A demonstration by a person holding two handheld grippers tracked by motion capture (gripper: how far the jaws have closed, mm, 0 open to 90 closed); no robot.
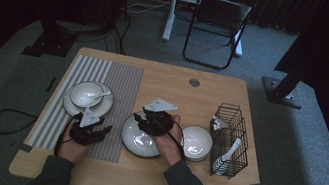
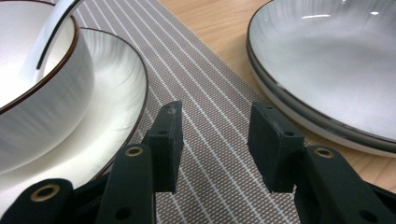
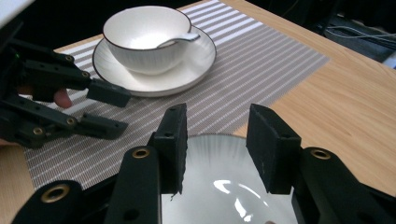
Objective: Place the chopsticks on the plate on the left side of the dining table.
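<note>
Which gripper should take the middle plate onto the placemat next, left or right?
Right, probably. The right gripper hangs open directly above the plate, jaws straddling its far rim. The left gripper sits open over the placemat, beside the plate rather than on it.

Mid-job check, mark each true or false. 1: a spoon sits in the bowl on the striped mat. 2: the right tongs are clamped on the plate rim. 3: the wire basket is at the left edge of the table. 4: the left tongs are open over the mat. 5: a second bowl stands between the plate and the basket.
1. True: the spoon rests in the bowl on its saucer.
2. False: the right tongs hang open above the plate, gripping nothing.
3. False: the wire basket is on the right.
4. True: the left tongs stand open and empty above the striped mat.
5. True: the second bowl sits there.
</note>
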